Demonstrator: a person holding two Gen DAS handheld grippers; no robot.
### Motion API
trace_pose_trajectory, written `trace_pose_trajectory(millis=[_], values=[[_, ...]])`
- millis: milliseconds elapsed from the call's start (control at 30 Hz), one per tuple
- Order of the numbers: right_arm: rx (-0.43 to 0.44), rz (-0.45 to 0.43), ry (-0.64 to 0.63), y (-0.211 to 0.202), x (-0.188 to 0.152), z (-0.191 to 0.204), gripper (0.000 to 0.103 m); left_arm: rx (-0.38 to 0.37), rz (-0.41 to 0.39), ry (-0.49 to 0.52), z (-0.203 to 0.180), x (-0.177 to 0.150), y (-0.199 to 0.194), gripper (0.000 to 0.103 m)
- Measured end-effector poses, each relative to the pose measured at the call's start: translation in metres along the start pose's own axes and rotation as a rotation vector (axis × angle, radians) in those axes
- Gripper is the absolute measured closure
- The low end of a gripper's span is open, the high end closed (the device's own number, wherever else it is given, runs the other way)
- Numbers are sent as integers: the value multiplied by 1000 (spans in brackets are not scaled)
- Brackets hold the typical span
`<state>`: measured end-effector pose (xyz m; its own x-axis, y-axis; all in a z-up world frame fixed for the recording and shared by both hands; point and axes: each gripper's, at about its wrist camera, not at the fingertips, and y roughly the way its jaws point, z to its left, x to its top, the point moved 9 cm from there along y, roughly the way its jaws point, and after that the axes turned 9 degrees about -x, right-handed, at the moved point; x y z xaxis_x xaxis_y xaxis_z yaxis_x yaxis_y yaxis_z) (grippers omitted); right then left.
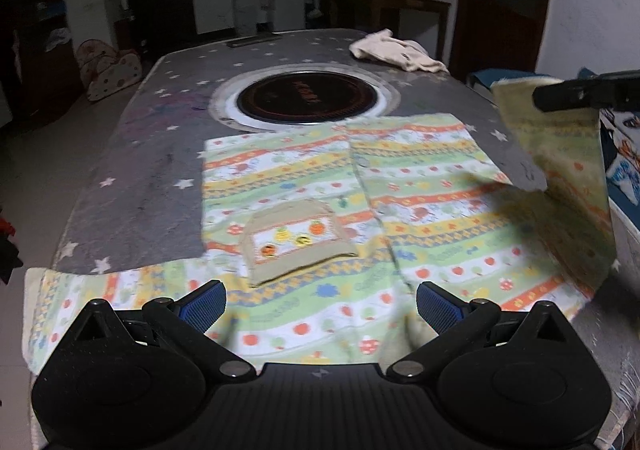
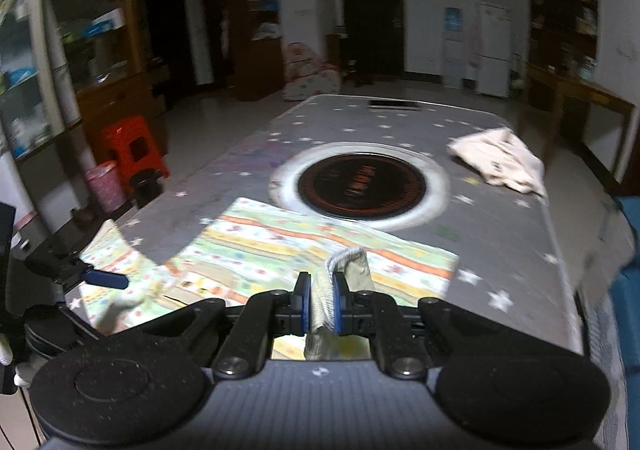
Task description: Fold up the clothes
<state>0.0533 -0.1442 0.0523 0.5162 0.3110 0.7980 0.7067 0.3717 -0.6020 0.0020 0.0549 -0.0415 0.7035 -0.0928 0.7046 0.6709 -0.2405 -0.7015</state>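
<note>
A long table point(image 1: 132, 154) under a grey cover printed with white stars carried a round black hob point(image 1: 306, 100) set in a pale ring at its centre. A striped, fruit-printed child's garment point(image 1: 340, 186) lay spread near the front edge; a crumpled cream garment point(image 1: 396, 50) lay at the far right, and a flat dark object point(image 1: 254, 40) at the far end.
</note>
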Motion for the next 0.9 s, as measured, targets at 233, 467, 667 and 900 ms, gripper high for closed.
trace_pose_trajectory(millis=[233,467,667,900], values=[[88,14,-86,24,12,66,94,31,-25,-61,31,0,-11,0],[177,56,-136,47,3,120,92,48,-29,-102,49,-5,-16,0],[210,56,-131,43,4,125,85,63,-26,-110,56,-7,-17,0],[124,69,-145,30,-3,77,85,48,-37,-116,50,-1,-19,0]])
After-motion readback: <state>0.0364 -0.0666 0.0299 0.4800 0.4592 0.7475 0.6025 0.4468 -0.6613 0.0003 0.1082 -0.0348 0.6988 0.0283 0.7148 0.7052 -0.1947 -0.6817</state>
